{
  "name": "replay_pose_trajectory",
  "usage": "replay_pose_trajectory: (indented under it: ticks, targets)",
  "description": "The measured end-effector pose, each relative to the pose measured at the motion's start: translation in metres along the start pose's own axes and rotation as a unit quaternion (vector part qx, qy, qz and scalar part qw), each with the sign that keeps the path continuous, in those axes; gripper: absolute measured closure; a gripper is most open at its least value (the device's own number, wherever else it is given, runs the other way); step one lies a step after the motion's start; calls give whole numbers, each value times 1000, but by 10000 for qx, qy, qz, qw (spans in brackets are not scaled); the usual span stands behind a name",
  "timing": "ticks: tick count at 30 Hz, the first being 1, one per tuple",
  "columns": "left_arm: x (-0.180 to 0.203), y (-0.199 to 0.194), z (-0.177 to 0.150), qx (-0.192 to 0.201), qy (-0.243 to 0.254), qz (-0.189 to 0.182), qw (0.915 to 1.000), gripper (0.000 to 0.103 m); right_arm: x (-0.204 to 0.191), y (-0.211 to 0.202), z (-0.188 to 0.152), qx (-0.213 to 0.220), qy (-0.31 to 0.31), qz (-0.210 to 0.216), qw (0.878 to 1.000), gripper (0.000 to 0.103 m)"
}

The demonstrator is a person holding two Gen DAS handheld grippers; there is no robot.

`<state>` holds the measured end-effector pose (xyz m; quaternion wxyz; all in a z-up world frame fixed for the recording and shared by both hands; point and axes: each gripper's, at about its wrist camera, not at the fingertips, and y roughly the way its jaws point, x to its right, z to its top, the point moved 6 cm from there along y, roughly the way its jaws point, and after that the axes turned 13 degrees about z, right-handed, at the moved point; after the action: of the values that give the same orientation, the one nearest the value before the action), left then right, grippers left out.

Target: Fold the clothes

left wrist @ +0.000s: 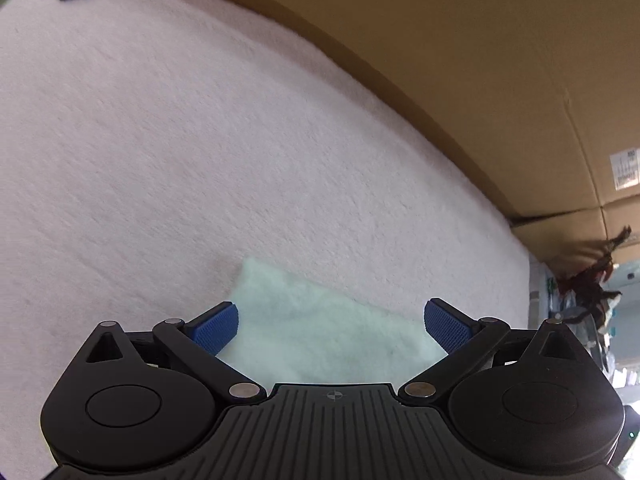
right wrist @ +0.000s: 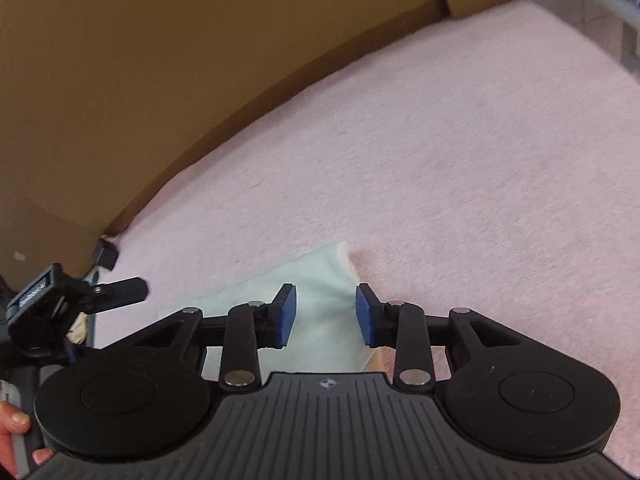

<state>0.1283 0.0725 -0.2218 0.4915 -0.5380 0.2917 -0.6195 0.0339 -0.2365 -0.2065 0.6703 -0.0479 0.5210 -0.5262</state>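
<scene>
Left wrist view: left gripper (left wrist: 331,326) wide open, holding nothing, hovering over pale green cloth (left wrist: 320,328) lying flat on pink blanket (left wrist: 200,140).

Right wrist view: right gripper (right wrist: 326,316) half open, empty, above same cloth's corner. Looks mostly folded already, maybe one fold left.

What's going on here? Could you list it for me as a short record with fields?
Surface: pink fleecy blanket
Garment: pale mint cloth, lying flat on the blanket
Left gripper: jaws wide open above the cloth, holding nothing
Right gripper: jaws partly open over the cloth's corner, pads not pressing it
Backdrop: brown cardboard boxes along the blanket's far edge
Person: fingers on a handle at the lower left of the right view
</scene>
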Motion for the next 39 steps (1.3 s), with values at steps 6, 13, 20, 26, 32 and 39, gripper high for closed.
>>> replay_pose_trajectory:
  ticks: [6, 13, 20, 26, 32, 39]
  targets:
    - [20, 13, 10, -113, -20, -351, 9993, 0, -32, 21, 9, -127, -164, 510, 9985, 47]
    - [22, 45, -2, -148, 278, 41, 9995, 0, 0, 35, 6, -188, 75, 92, 9998, 72]
    - [1, 13, 13, 201, -96, 104, 9997, 0, 19, -9, 21, 489, 602, 34, 9970, 48]
    - [17, 12, 0, -123, -217, -477, 9986, 0, -38, 0, 1, 39, 26, 797, 9968, 45]
    - [38, 29, -47, -616, 348, -359, 9968, 0, -36, 32, -45, -810, -54, 687, 9943, 48]
    - [-3, 13, -52, -427, 26, -127, 9990, 0, 7, -12, -37, -375, 348, 342, 9981, 47]
